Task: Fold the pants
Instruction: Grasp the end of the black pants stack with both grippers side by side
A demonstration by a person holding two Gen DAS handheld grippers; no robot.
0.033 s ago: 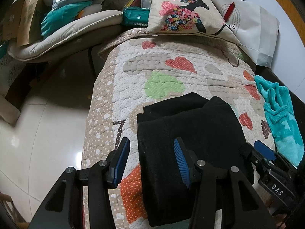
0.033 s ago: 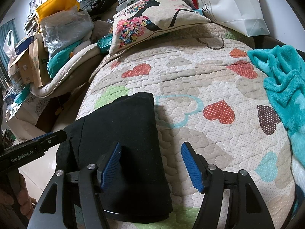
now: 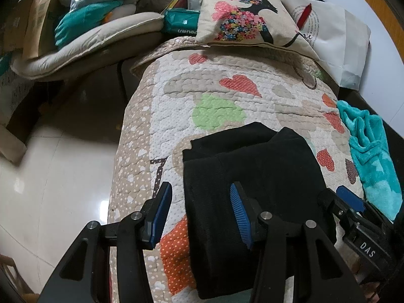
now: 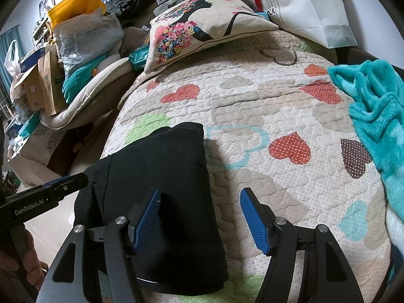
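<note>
The black pants [image 3: 255,176] lie folded in a thick rectangle on the heart-patterned quilt [image 3: 227,96]. They also show in the right wrist view [image 4: 161,166]. My left gripper [image 3: 199,214] is open and empty, straddling the pants' left edge just above them. My right gripper [image 4: 199,217] is open and empty, straddling the pants' right edge. The right gripper also shows at the lower right of the left wrist view [image 3: 353,209], and the left gripper shows at the left of the right wrist view [image 4: 63,184].
A teal fleece blanket [image 4: 373,106] lies on the quilt's right side. A flower-print pillow [image 3: 247,22] and a white paper bag [image 3: 335,38] sit at the far end. A cluttered cushion pile [image 3: 83,38] stands to the left beyond the tiled floor [image 3: 50,176].
</note>
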